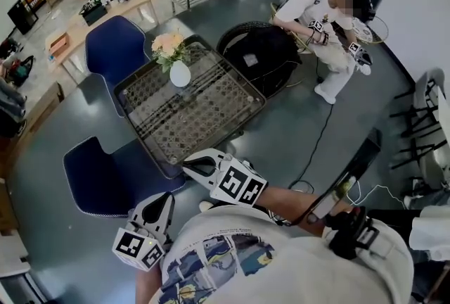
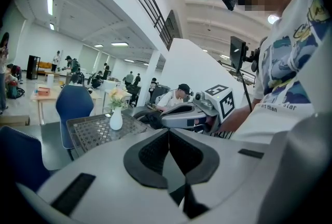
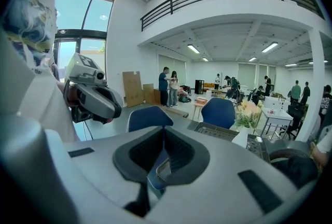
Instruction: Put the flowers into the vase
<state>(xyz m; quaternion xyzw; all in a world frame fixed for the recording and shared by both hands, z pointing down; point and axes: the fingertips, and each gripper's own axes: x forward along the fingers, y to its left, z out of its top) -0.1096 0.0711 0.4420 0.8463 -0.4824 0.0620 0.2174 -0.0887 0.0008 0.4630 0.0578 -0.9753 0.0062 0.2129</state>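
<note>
A white vase (image 1: pixel 180 74) holding peach and cream flowers (image 1: pixel 169 44) stands upright at the far corner of the dark mesh-topped table (image 1: pixel 211 119). Both grippers hang close to my body, short of the table's near edge and well apart from the vase. My left gripper (image 1: pixel 163 198) is shut with nothing in it, as is my right gripper (image 1: pixel 193 167). The left gripper view has its pads (image 2: pixel 155 155) meeting, with the vase (image 2: pixel 116 120) far ahead and the right gripper (image 2: pixel 192 114) alongside. In the right gripper view the vase (image 3: pixel 240 137) and flowers (image 3: pixel 249 113) sit off to the right.
Two blue chairs (image 1: pixel 116 49) (image 1: pixel 105 179) flank the table's left side. A black round seat (image 1: pixel 260 56) and a seated person (image 1: pixel 316 14) are beyond the table at the right. A cable (image 1: pixel 320 141) trails over the grey floor. Wooden desks (image 1: pixel 77 28) line the far left.
</note>
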